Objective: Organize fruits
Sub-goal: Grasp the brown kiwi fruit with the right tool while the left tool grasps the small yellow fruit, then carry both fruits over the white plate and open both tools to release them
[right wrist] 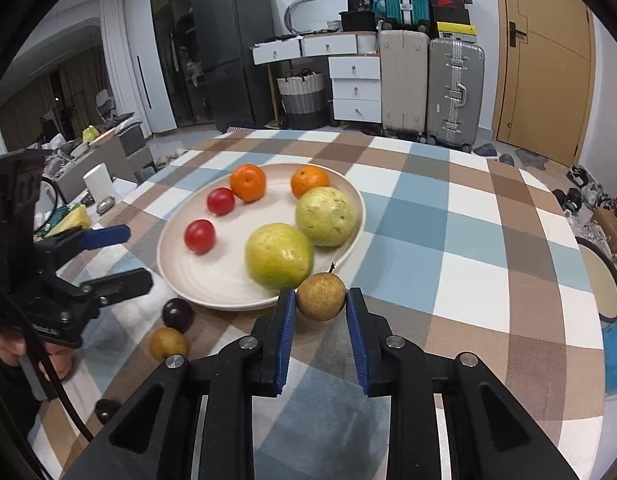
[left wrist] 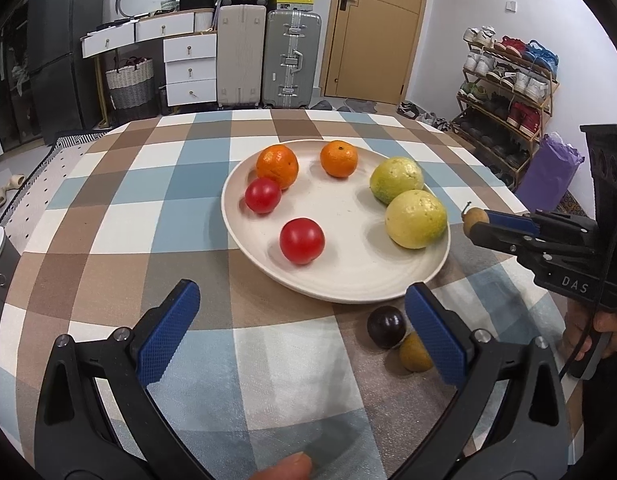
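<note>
1. A small brown fruit (right wrist: 320, 297) is being pinched between the pads of the right gripper (right wrist: 321, 312), just off the plate (right wrist: 176, 256) rim; slippage is being risked by its roundness
2. The left gripper (left wrist: 300, 332) is being held wide open and empty
3. Green fruit (right wrist: 278, 255) is being crowded, so rolling is being risked at release

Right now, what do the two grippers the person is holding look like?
Both are matte black plastic tools. The left gripper and the right gripper each have two angular fingers faced with textured blue pads, plus silver pivot screws. The right one's body carries white lettering, DAS, and a black cable trails from its handle.
</note>
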A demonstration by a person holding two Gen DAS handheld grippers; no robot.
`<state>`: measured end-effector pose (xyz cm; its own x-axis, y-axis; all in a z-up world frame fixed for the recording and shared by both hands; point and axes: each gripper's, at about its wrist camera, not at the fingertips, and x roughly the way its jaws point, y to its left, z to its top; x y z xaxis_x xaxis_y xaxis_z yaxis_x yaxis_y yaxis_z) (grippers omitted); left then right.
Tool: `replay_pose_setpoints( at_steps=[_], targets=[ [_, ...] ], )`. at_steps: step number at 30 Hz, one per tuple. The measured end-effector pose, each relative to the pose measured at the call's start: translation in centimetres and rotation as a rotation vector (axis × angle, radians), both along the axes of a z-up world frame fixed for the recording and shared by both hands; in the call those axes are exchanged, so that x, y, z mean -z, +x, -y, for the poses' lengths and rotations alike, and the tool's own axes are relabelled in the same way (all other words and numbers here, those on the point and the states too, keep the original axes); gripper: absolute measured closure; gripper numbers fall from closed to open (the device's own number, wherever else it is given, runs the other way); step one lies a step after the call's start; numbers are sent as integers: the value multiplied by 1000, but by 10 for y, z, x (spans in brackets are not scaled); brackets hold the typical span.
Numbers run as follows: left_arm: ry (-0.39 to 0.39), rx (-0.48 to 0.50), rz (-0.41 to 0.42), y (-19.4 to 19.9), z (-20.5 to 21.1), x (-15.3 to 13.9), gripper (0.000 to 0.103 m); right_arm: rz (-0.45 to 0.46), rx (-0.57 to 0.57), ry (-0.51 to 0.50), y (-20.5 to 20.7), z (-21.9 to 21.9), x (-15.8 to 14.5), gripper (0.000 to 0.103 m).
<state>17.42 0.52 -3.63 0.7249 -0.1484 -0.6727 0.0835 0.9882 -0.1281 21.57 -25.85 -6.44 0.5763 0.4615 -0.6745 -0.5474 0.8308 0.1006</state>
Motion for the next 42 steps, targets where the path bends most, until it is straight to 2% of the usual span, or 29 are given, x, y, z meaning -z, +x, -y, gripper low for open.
replay_pose_setpoints(
  at_steps=[3, 10, 15, 18, 23, 25, 29, 34, 39, 42],
  targets=[
    [-16, 25, -12, -2, 4, 0, 1, 0, -11, 17, -3, -2, -1, 77],
    [-30, 54, -64, -19, 19, 6, 18, 8, -11, 10, -5, -2, -2, 77],
    [-75, 63, -83, -33, 32, -1, 18, 17, -18, 22, -8, -2, -4, 77],
    [-41, 55, -91, -37, 43, -2, 19, 18, -17, 26, -9, -1, -5, 77],
    [-27, 39, -141, -34, 55, 4, 27, 19, -24, 33, -11, 0, -8, 77],
    [-32, 42, -152, -33, 59, 7, 34, 18, -29, 33, -11, -1, -7, 77],
    [-27, 70, -167, -29, 68, 9, 41, 10, -39, 26, -10, -3, -6, 77],
    [-25, 62, -206, -23, 71, 16, 61, 11, -38, 29, -10, -4, -6, 77],
    [-47, 78, -200, -22, 68, 16, 76, 9, -32, 32, -9, -2, -6, 77],
    [-45, 90, -195, -24, 69, 16, 76, 8, -34, 28, -9, -3, -5, 77]
  ],
)
